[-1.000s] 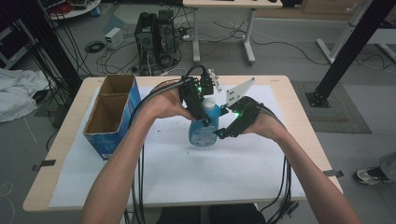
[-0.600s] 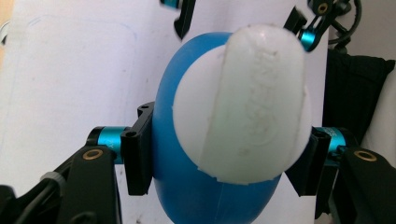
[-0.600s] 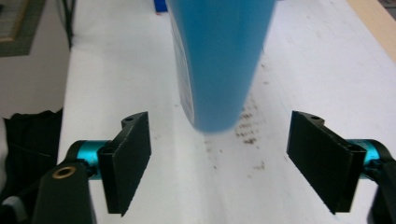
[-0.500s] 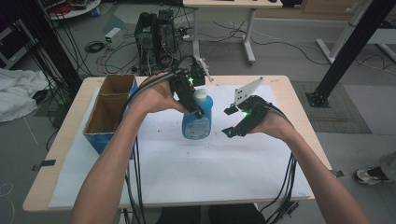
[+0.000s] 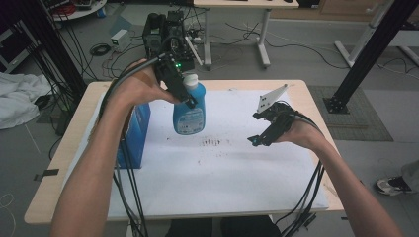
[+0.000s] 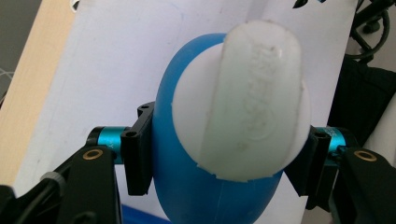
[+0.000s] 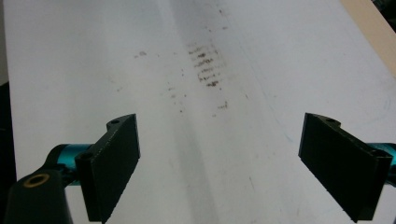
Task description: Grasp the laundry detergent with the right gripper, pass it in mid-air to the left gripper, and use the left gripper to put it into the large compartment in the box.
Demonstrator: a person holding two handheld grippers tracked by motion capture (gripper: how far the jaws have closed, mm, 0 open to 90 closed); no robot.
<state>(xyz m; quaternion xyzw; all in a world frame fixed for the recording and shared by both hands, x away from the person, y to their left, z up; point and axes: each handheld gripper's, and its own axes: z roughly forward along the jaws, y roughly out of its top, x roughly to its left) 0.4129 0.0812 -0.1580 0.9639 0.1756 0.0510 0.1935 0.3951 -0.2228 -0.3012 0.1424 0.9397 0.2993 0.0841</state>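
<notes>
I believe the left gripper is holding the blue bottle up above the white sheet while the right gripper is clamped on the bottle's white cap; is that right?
Not quite. The right gripper is clamped on nothing: the right gripper view shows its jaws wide apart over the white sheet, having just been opening. The rest stands: the left gripper holds the blue bottle up above the sheet, jaws pressed on its sides below the white cap.

Light wooden bench (image 5: pixel 316 98) with white paper sheet (image 5: pixel 222 168) on top, dark smudges (image 5: pixel 212 143) mid-sheet. Grey floor (image 5: pixel 306 54) strewn with black cables (image 5: pixel 101 49). White-legged desk (image 5: pixel 262 29) behind. Black metal frame post (image 5: pixel 368 49) right. White cloth heap (image 5: pixel 17 98) left.
</notes>
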